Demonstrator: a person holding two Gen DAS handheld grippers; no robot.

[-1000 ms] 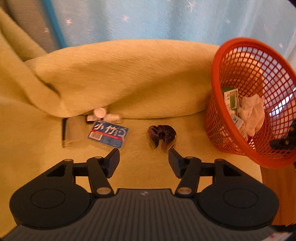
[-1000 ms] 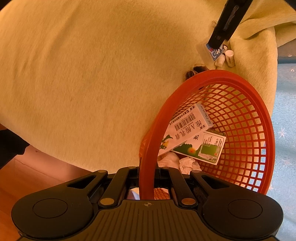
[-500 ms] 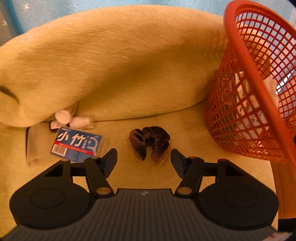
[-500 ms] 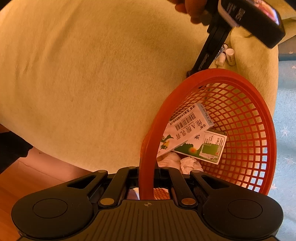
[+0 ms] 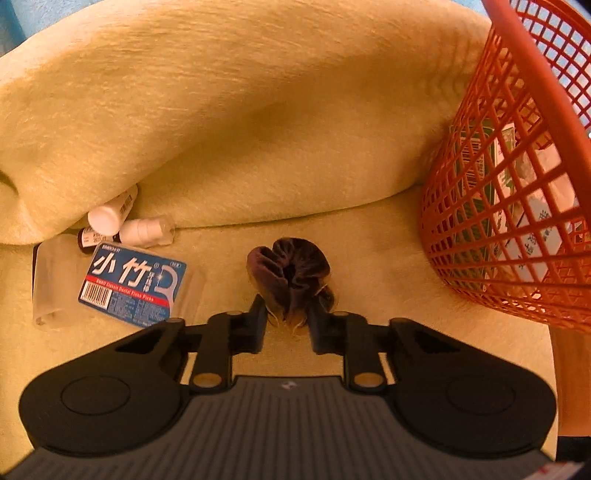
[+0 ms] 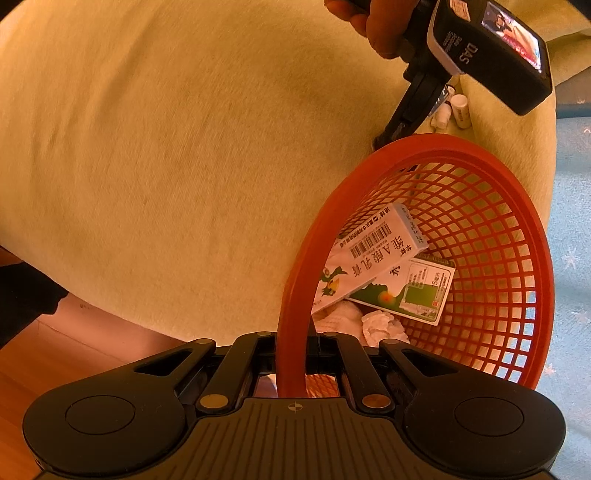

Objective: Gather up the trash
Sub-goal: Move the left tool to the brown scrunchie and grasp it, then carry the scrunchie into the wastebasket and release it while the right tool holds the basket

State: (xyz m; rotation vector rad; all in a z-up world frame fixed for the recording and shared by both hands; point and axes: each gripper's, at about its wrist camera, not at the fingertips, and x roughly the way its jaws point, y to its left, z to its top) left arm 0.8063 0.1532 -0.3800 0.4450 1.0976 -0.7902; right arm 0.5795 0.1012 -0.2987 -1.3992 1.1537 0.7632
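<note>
Pinching the near edge of a dark brown crumpled wrapper (image 5: 291, 277), the left gripper (image 5: 287, 316) has its two fingers closed in on the wrapper's lower folds, low on the yellow plush blanket (image 5: 258, 129). Only the left wrist view shows this grasp. It also shows, to the gripper's left, a blue dental floss pack (image 5: 133, 286), two small white bottles (image 5: 110, 216) and a clear plastic piece (image 5: 51, 280) tucked against a raised fold of the blanket just ahead. To the gripper's right stands the mesh wall of the orange basket (image 5: 517, 229), near but apart from the wrapper, with a strip of bare blanket between them.

The right wrist view alone shows the inside of the basket (image 6: 498, 258): a white carton (image 6: 373, 258) lying on a green-and-white carton (image 6: 413, 291), with crumpled white tissue (image 6: 380, 325) beneath, close to the gripper. The right gripper (image 6: 291, 354) is clamped on the basket's near rim, which passes upright between its fingers. Beyond the far rim, the left gripper's body (image 6: 417, 99) slants down behind the basket edge, held by a hand (image 6: 373, 18). To the right gripper's left the blanket ends over a wooden floor (image 6: 44, 369); to its right lies pale blue starred fabric (image 6: 569, 221).
</note>
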